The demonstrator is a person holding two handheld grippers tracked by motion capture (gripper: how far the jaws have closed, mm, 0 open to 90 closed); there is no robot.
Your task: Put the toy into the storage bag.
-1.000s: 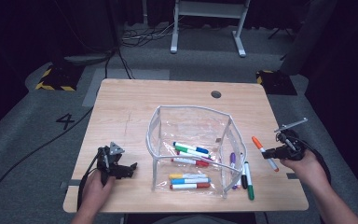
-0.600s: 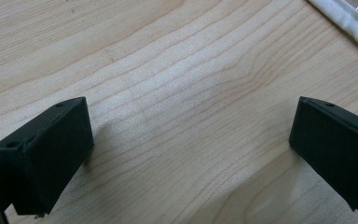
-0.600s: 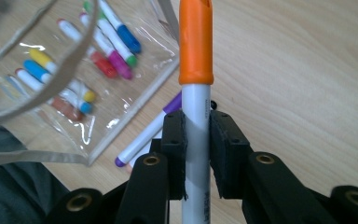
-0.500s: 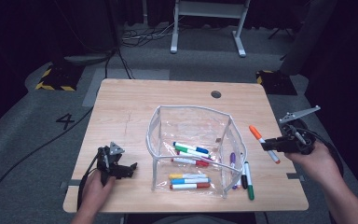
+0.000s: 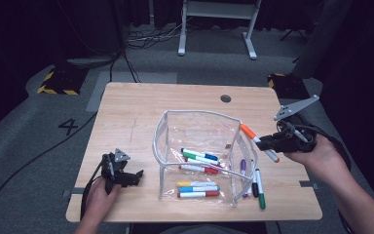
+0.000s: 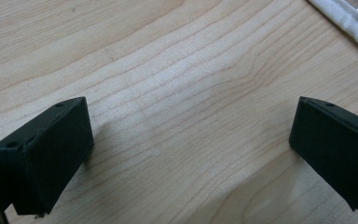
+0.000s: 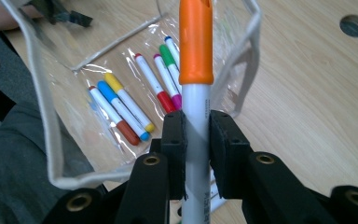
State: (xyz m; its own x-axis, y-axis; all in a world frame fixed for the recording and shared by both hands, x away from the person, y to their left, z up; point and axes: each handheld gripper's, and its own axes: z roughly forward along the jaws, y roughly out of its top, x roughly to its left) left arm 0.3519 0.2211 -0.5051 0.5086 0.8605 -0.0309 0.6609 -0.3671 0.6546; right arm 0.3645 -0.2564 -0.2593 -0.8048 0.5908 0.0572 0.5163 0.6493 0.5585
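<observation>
The right gripper (image 7: 196, 135) squeezes the orange pen (image 7: 196, 56) by its smooth white middle, up in the air just right of the clear bag (image 5: 163, 146). The pen is light, hard and a bit slippery. The bag is soft, floppy plastic. The left gripper (image 6: 191, 140) rests wide apart on the wooden table (image 5: 141, 105).

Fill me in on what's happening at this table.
A person is putting markers into a clear plastic pouch standing open on the wooden table. The right gripper is shut on an orange-capped white marker, held above the pouch's rim. The left gripper rests open on the table. Several markers already lie inside.
</observation>
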